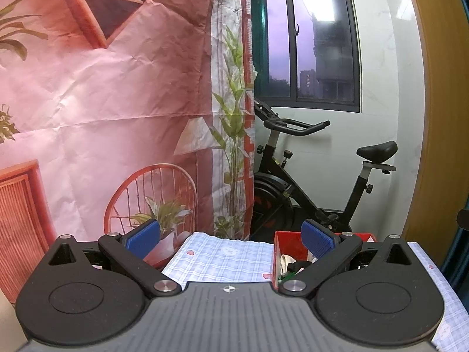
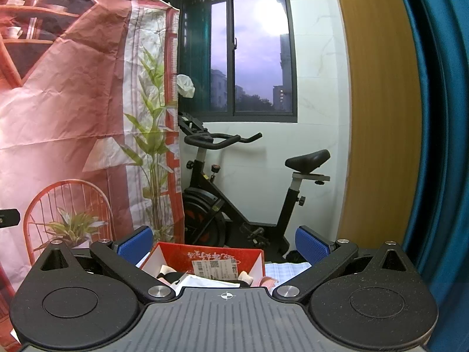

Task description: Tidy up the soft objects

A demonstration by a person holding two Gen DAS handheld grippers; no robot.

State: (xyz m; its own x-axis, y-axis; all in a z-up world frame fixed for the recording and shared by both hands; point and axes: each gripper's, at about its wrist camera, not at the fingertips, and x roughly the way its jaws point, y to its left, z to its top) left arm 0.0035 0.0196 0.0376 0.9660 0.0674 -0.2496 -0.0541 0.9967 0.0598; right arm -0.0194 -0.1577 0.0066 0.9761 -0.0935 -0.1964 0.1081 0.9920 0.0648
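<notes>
While both fingers gape, only the right wrist view shows the red box's [image 2: 205, 259] label.

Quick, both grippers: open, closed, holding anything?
Left gripper: open, holding nothing.
Right gripper: open, holding nothing, above the red box.

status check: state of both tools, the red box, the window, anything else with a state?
left tool: open, holding nothing
right tool: open, holding nothing
red box: open-topped, soft items and paper inside
checked tablecloth: spread flat, a few wrinkles
window: looks closed
exercise bike: parked, unused
printed backdrop: hanging, creased
</notes>
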